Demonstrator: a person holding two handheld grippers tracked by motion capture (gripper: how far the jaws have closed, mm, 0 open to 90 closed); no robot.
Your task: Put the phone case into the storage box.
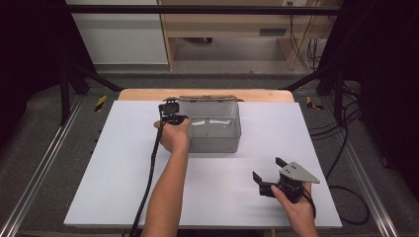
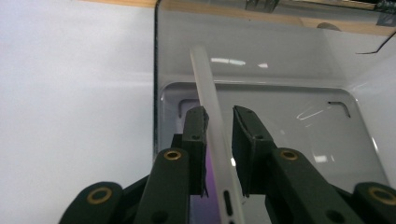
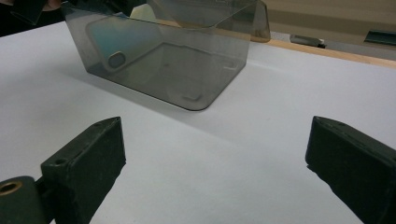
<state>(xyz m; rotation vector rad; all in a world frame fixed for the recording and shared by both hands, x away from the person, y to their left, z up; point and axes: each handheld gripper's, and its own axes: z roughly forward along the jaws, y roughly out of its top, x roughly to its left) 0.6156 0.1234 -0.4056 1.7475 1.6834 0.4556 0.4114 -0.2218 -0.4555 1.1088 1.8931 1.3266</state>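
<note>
My left gripper point(image 1: 171, 118) hangs over the left end of a clear grey plastic box point(image 1: 217, 136), jaws pointing down into it. In the left gripper view, the left gripper point(image 2: 218, 112) is shut on a frosted translucent phone case point(image 2: 208, 93), held edge-on and tilted above the box floor point(image 2: 289, 135). Through the box wall point(image 3: 187, 70) in the right gripper view, the phone case point(image 3: 122, 44) leans at the box's left end, its camera cutout facing me. My right gripper point(image 1: 267, 168) rests open near the table's front right, well short of the box, and the right gripper point(image 3: 215, 128) has nothing between its jaws.
The box's lid point(image 1: 207, 98) hangs open behind it at the table's far edge. The white table top point(image 1: 123, 163) has free room left, right and in front of the box. Cables point(image 1: 148, 182) trail from both grippers off the front.
</note>
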